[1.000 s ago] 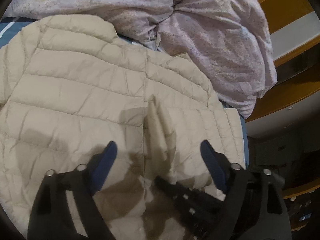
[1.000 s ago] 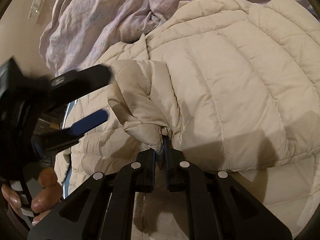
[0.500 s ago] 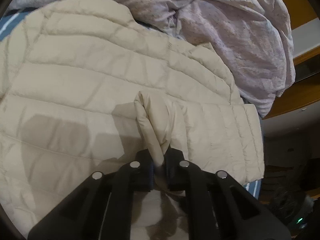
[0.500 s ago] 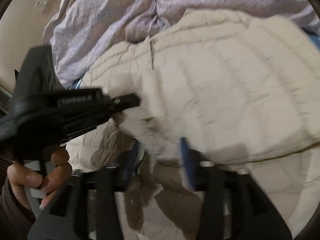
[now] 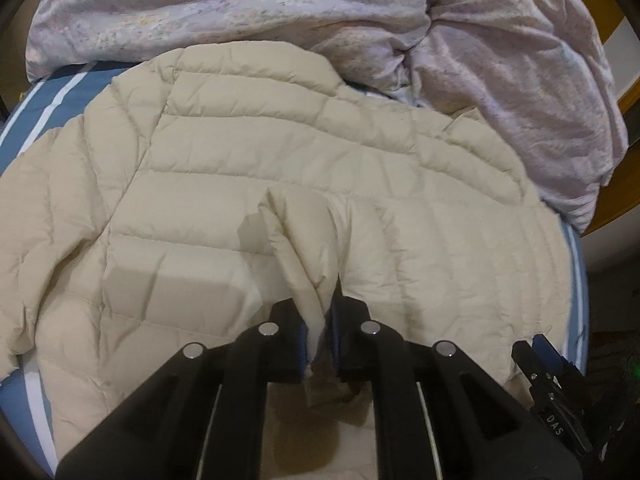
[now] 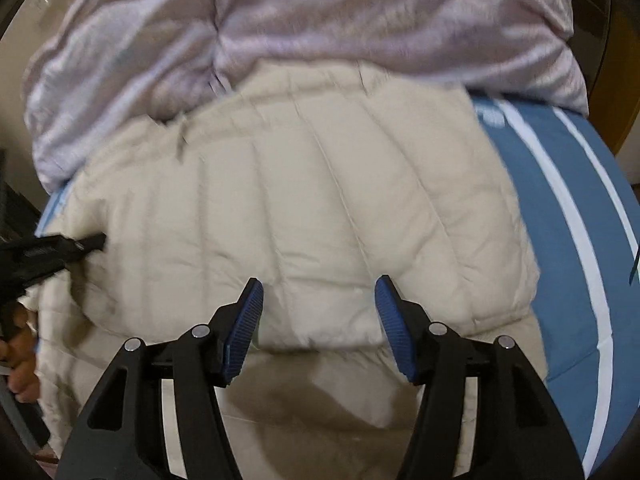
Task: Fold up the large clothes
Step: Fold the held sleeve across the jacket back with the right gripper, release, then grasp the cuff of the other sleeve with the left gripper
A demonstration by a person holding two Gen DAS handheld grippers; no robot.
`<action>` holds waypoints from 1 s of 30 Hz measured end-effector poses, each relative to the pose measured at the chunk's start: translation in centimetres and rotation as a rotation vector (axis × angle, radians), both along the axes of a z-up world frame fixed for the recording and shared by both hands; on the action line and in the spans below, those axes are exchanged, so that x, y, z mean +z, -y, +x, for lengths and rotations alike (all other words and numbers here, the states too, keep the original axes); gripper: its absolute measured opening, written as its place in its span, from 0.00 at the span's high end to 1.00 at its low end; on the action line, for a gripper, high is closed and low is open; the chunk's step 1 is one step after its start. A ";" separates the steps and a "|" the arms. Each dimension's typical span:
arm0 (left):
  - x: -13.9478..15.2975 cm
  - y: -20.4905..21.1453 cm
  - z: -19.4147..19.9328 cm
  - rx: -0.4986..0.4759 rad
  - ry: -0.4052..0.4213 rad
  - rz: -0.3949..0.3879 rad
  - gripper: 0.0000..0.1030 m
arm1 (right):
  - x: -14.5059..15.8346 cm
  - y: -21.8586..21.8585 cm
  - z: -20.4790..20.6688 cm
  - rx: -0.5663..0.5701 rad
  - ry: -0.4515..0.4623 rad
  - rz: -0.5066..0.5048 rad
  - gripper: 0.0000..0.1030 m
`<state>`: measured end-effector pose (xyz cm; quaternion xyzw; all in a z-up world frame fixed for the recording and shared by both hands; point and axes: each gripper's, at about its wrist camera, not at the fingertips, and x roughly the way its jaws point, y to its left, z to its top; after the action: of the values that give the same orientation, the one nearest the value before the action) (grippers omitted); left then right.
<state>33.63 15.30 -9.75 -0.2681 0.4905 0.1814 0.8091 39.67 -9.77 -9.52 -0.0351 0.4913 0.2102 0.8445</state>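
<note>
A cream quilted puffer jacket (image 5: 248, 168) lies spread on the bed; it also fills the right wrist view (image 6: 312, 208). My left gripper (image 5: 320, 320) is shut on a pinched fold of the jacket's edge (image 5: 304, 240) and lifts it slightly. My right gripper (image 6: 318, 312) is open and empty, with blue pads (image 6: 244, 320) hovering just above the folded part of the jacket. The right gripper's tip shows at the lower right of the left wrist view (image 5: 536, 364). The left gripper shows at the left edge of the right wrist view (image 6: 52, 248).
A crumpled lilac duvet (image 5: 480, 40) is heaped behind the jacket; it also shows in the right wrist view (image 6: 320, 20). The blue sheet with white stripes (image 6: 568, 184) shows at the right. A wooden bed frame (image 5: 616, 216) lies beyond.
The left gripper closed on the jacket fold that the right gripper held. The right gripper let go, opened and swung away to the right over the jacket.
</note>
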 end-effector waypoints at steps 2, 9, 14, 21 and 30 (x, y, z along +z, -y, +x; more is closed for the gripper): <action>-0.6 0.1 0.0 -0.006 -0.010 0.023 0.89 | -0.7 -0.5 -0.3 0.020 0.016 -0.043 0.41; -1.1 0.7 -0.3 -0.032 -0.013 0.123 0.78 | -1.3 -1.4 -0.6 0.041 0.051 -0.104 0.37; 0.4 -0.8 -2.9 0.027 0.012 0.111 0.52 | -0.9 -0.8 -0.7 0.027 0.014 -0.090 0.22; 2.1 -5.3 -9.9 0.144 0.030 0.115 0.49 | 0.2 -0.7 -2.7 -0.017 -0.010 -0.053 0.12; 2.6 -11.7 -22.4 0.382 0.007 0.128 0.49 | 1.3 -4.1 -6.1 0.066 -0.003 -0.027 0.11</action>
<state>11.27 27.03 -7.10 -0.3050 0.4157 0.3612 0.7770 33.61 -5.63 -8.21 -0.0623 0.4940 0.2315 0.8357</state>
